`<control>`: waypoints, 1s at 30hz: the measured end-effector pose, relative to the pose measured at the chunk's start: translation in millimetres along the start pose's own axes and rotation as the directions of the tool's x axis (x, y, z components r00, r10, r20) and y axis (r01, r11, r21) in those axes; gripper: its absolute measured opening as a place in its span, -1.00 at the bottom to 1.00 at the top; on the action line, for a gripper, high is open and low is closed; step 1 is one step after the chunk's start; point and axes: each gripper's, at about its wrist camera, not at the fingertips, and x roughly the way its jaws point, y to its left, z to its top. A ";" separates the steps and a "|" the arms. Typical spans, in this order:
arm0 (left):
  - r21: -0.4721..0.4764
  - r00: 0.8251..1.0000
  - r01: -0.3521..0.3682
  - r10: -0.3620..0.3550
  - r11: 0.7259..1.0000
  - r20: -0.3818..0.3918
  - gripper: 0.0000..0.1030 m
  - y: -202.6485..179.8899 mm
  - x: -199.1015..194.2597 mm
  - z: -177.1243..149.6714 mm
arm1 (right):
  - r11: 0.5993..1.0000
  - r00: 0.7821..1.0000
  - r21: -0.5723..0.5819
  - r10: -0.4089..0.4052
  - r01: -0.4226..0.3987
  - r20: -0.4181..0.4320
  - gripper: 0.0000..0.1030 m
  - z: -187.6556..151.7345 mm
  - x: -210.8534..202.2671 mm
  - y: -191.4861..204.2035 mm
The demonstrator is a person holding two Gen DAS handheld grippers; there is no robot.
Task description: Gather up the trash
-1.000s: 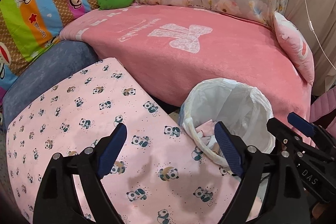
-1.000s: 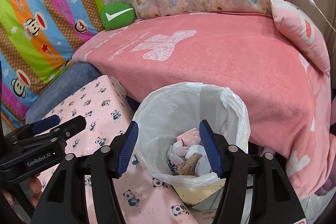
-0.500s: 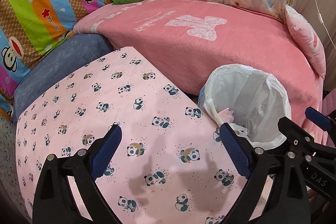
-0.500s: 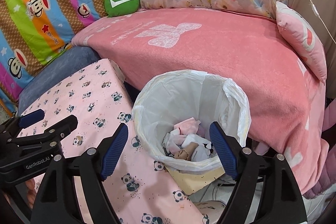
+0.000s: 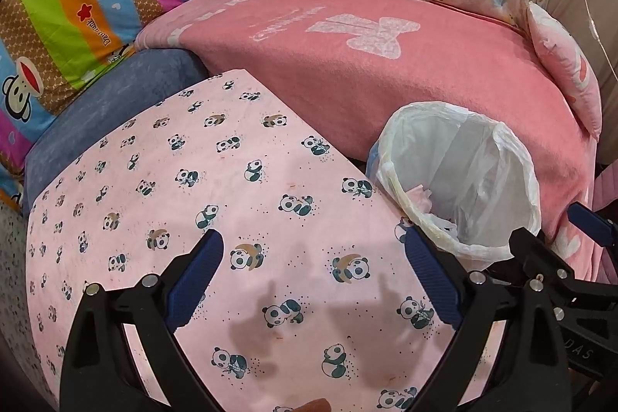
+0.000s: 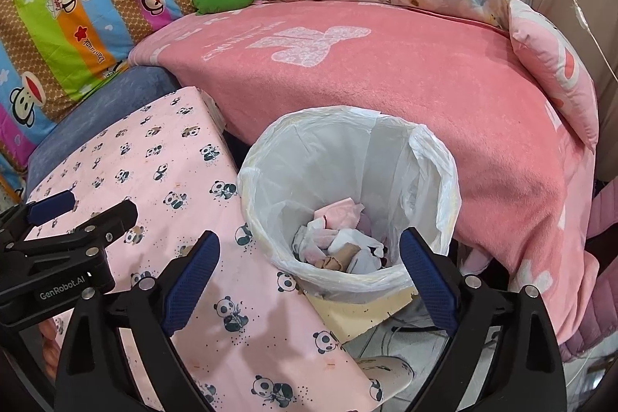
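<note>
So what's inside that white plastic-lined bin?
The white plastic-lined bin holds crumpled pink and white paper scraps and a brown cardboard piece. Anything beneath that pile is covered.

Bright, even indoor light, sharp focus

Soft gripper shadows fall on the panda cloth (image 5: 239, 188); fisheye bending and dark vignette at the corners; no glare.

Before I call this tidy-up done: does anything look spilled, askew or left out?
Nothing stands out. The bin stands upright beside the panda cloth, its liner folded over the rim, and the crumpled trash lies inside. No scraps show on the cloth. Both grippers are empty, the right gripper opening.
</note>
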 end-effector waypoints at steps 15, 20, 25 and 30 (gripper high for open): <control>0.004 1.000 -0.008 0.008 1.000 -0.009 0.80 -6.0 0.6 -5.9 | 1.000 1.000 -0.008 -0.029 0.029 -0.008 0.90 -7.8 1.2 -3.5; 0.022 1.000 -0.013 0.013 1.000 -0.002 0.82 -13.9 -0.5 -6.2 | 0.999 0.999 -0.002 -0.040 0.040 -0.005 0.90 -8.7 -0.4 -8.5; 0.031 1.000 -0.017 0.017 0.999 -0.005 0.85 -22.1 -0.6 -7.3 | 0.999 0.999 0.006 -0.038 0.038 0.002 0.90 -9.0 -3.4 -16.6; 0.039 1.000 -0.022 0.023 0.999 -0.014 0.86 -29.3 -0.2 -8.3 | 0.999 0.999 0.015 -0.046 0.046 0.004 0.90 -9.7 -4.1 -25.2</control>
